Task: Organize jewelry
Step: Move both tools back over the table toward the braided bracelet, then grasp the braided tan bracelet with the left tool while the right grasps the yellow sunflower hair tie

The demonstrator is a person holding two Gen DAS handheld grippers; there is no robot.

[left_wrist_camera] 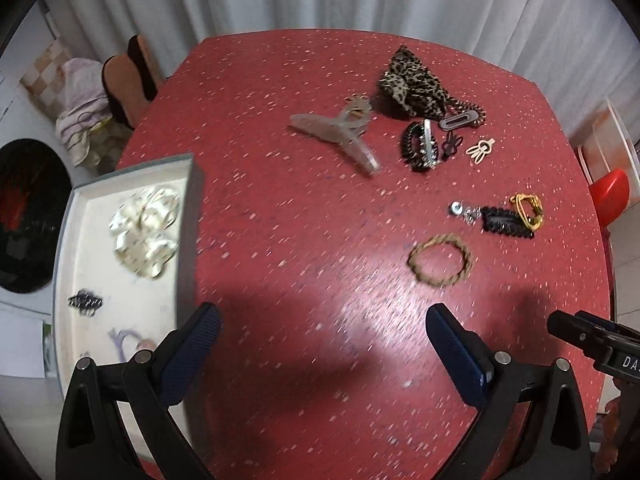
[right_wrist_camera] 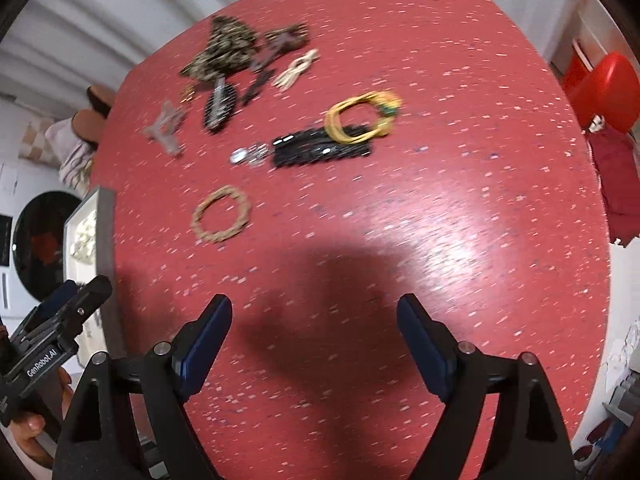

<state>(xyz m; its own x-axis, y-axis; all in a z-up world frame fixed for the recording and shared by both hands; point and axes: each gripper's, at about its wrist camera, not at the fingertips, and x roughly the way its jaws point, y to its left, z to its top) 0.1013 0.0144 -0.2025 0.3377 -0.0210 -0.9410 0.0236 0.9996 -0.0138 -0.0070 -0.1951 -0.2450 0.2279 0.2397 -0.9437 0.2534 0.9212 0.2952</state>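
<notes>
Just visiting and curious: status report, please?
Left hand-held gripper and right hand-held gripper open, empty. Braided hair tie nearest, on red table. Nothing blocking.

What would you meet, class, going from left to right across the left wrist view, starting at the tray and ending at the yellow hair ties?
Tray → cream scrunchie → translucent claw clip → braided tan hair tie → yellow hair ties.

near table (left_wrist_camera: 280, 264) bare: free passage | far right: hair accessories (left_wrist_camera: 424, 140) clutter | left: tray (left_wrist_camera: 188, 216) wall blocks
</notes>
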